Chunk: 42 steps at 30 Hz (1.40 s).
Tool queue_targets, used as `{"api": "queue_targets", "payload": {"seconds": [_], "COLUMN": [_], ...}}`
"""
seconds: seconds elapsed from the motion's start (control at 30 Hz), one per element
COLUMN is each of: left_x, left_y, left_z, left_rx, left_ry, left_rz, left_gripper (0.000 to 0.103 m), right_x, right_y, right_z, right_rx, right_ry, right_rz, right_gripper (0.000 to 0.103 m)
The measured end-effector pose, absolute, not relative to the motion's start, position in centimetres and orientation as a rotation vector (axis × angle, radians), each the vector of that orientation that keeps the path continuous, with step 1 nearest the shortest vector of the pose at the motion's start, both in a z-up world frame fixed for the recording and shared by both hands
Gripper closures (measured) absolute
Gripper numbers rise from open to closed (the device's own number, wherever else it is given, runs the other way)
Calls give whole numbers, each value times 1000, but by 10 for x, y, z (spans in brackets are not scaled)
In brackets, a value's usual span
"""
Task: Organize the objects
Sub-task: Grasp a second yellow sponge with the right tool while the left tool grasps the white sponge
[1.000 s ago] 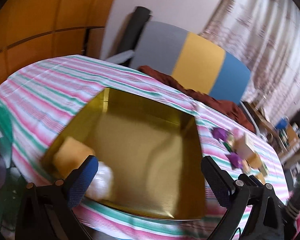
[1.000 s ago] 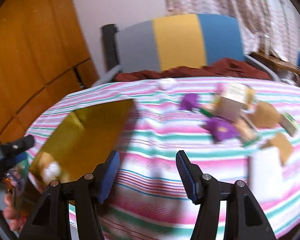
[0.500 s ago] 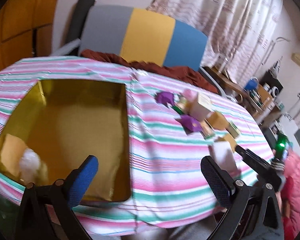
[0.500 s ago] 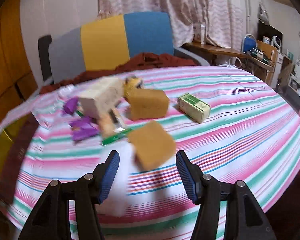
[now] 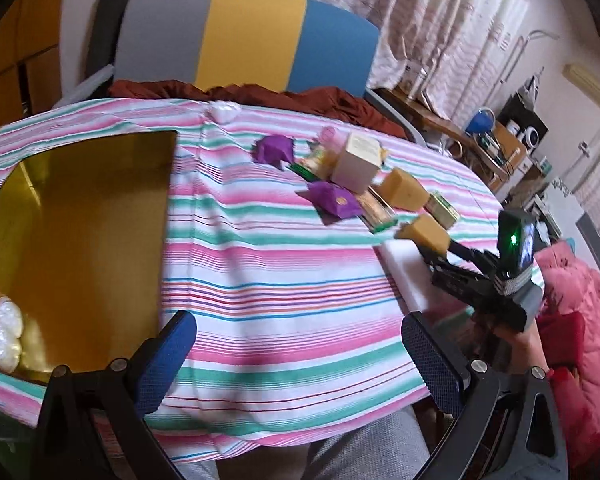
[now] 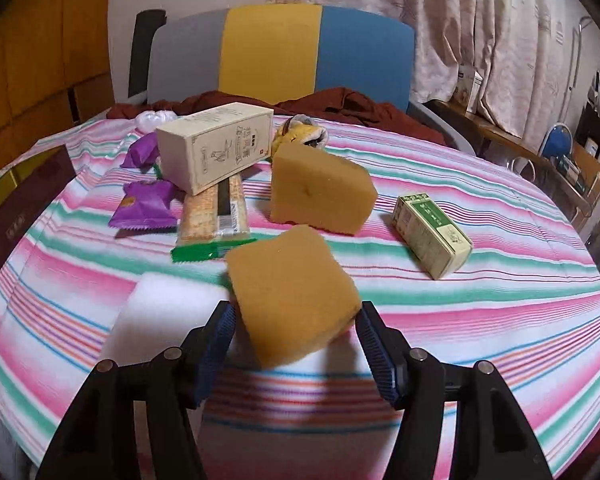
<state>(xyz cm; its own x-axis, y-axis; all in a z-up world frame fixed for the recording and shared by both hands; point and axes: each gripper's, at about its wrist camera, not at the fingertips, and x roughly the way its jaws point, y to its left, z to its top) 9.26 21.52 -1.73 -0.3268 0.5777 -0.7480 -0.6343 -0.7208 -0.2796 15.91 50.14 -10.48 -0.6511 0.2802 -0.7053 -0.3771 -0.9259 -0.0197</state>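
Both views have swung from the gold box (image 5: 80,216) to the clutter. Right gripper (image 6: 296,330), jaws just widened, straddles a tan sponge (image 6: 292,296) without pinching. Closing off-centre could squash it or nudge the white foam block (image 6: 168,312). Left gripper (image 5: 300,356) gapes empty.

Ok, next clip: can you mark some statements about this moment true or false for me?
1. The left gripper is open and empty. True.
2. The green box lies inside the gold tray. False: it lies on the striped cloth.
3. A sponge sits between the fingers of the right gripper. True; its jaws have just been opening.
4. The gold tray holds nothing. False: a white lump lies in its near corner.
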Motion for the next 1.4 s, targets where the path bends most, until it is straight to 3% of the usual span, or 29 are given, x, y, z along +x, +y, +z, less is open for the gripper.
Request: {"api": "queue_targets", "payload": {"seconds": [0.27, 0.67, 0.9, 1.03, 1.17, 1.23, 1.4], "left_x": [97, 112, 110, 105, 120, 121, 120], "left_y": [250, 347, 397, 405, 405, 399, 384], "left_z": [-32, -49, -65, -82, -85, -85, -85], "left_rx": [-1171, -1122, -1119, -1180, -1057, -1034, -1016], "left_ry": [130, 174, 210, 219, 380, 375, 370], "left_rz": [2022, 1876, 1833, 1821, 1902, 1884, 1873], "left_gripper": [0, 0, 2, 11, 28, 36, 40], "right_x": [174, 196, 203, 204, 205, 204, 202], "right_y": [536, 544, 556, 555, 555, 554, 551], "right_z": [-101, -101, -108, -109, -110, -110, -110], "right_rx": [-885, -730, -723, -721, -720, -724, -730], "right_ry": [411, 375, 487, 482, 489, 482, 460], "right_rz": [2494, 2335, 2321, 2323, 2321, 2320, 2312], "right_gripper": [49, 49, 49, 49, 48, 48, 48]}}
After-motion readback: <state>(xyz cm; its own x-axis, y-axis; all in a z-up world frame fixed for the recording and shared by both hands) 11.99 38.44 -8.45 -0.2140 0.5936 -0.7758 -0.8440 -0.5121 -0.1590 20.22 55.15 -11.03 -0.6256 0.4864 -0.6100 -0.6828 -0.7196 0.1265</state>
